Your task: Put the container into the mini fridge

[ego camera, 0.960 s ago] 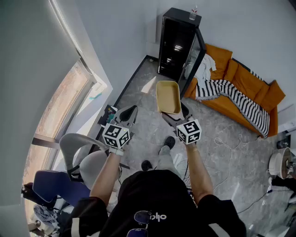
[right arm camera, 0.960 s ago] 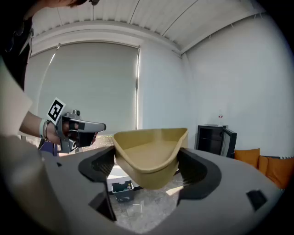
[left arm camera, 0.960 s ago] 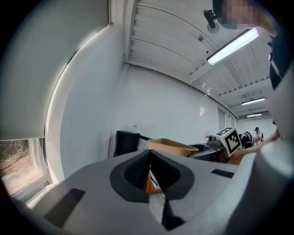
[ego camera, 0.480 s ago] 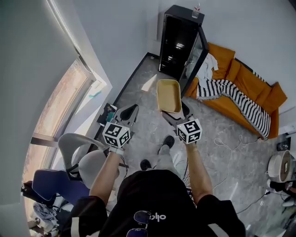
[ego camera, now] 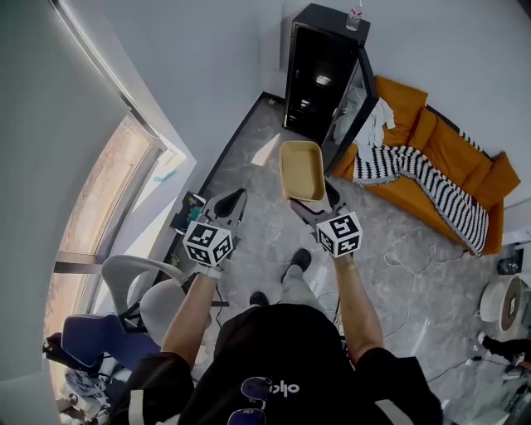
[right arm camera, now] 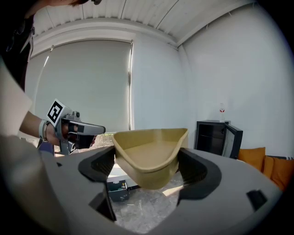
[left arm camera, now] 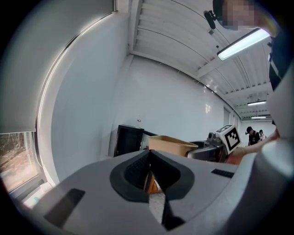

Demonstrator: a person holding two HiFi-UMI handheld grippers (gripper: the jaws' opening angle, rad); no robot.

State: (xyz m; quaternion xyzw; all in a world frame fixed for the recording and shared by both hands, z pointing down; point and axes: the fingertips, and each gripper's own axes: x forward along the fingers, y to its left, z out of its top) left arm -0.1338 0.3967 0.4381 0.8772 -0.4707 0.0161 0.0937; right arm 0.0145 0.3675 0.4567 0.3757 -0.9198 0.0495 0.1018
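1. Not much has moved: the container [ego camera: 301,170] stays clamped in the right hand-held gripper [ego camera: 315,202], same spot in the head view. The window side and floor [ego camera: 261,228] have slid a bit, so the person looks to be stepping toward the fridge [ego camera: 319,70].
2. Right hand-held gripper: jaws set wide and pressed on both sides of the container's near end. The tub is open side up and roughly level, and looks empty in the right gripper view.
3. Left hand-held gripper [ego camera: 239,196]: jaws closed together with nothing between them, held up beside the right one, idle.
4. Container is in the air above the floor, short of the fridge, not inside yet.
5. Fridge door [ego camera: 353,104] is already swung open to the right and the dark interior shows. A bottle [ego camera: 355,17] stands on top. The sofa [ego camera: 448,149] sits just beside the door.
6. Step, as I judge it: carrying, on the approach to the fridge.
7. Next move calls for closing the gap, lowering to shelf height and sliding the tub in far end first. Keep it level and clear of the door edge, and open the jaws only once it rests on a shelf.
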